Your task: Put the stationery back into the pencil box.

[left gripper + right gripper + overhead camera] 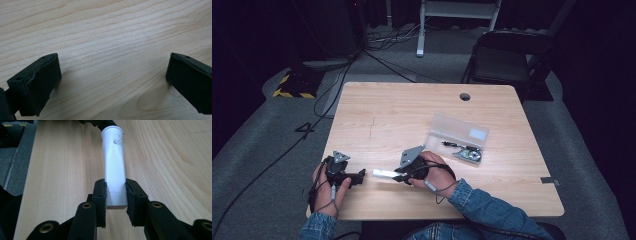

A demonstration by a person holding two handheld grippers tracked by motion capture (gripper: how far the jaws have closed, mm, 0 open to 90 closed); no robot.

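A white plastic tube (114, 165) lies level just above the wooden table (62, 170), and my right gripper (115, 195) is shut on its near end. In the high view the tube (383, 173) points left from the right gripper (398, 175), toward the left gripper (361, 176) a short gap away. The tube's far end carries small dark print. In the left gripper view my left gripper (112, 80) stands wide open over bare wood (107, 37), with nothing between its jaws.
An open clear plastic case (459, 134) lies right of centre, holding small dark parts and a round silvery piece (468, 154). A cable hole (465, 96) sits near the table's far edge. A folding chair (504, 57) stands beyond the table.
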